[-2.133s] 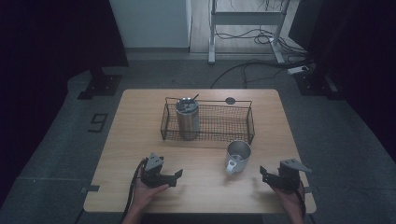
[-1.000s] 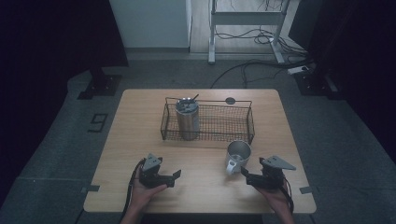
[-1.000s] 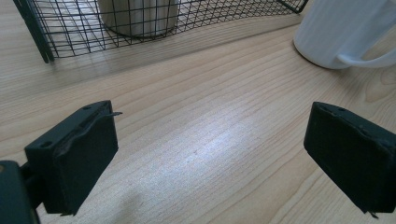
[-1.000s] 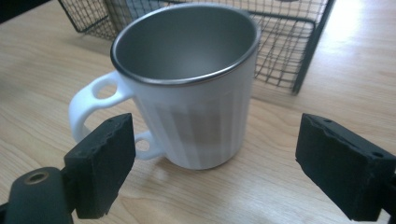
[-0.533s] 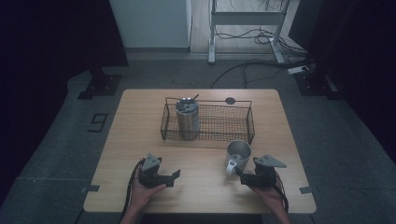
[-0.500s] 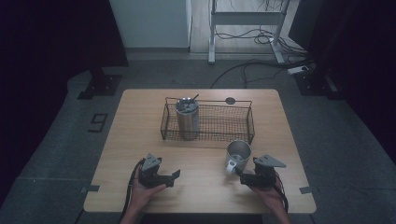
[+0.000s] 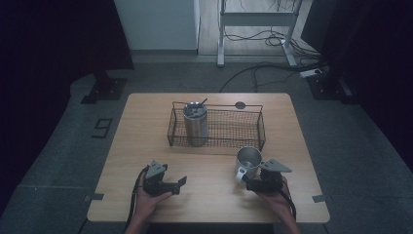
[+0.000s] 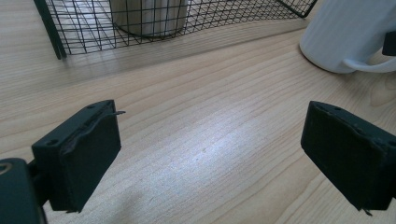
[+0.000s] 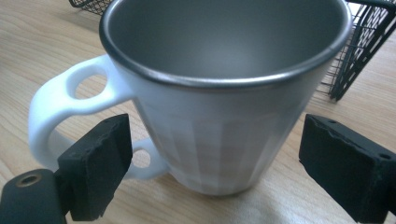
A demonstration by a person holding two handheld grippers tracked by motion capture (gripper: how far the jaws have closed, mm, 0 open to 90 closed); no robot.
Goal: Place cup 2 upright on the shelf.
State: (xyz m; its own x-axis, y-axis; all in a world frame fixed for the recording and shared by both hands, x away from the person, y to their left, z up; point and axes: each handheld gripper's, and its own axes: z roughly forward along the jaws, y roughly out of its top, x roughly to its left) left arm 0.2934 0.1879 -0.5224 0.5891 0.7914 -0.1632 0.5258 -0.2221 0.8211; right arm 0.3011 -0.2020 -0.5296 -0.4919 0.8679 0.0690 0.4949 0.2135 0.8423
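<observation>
My right tool (image 9: 210, 177) has closed in on the mug (image 9: 224, 116), its jaws just spreading to straddle it; left tool (image 8: 210, 163) idles, spread.

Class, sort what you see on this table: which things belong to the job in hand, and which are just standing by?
In the job: white mug, right gripper with open jaws either side of it.

Standing by: wire basket, steel tumbler inside it, left gripper, open over bare table.

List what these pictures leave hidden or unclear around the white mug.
- Mug base, right gripper view: bottom front cut behind the right tongs.
- Mug top, left gripper view: cut by the frame edge.
- Tumbler contents, high view: too small.
- Wire basket floor: too dim.
</observation>
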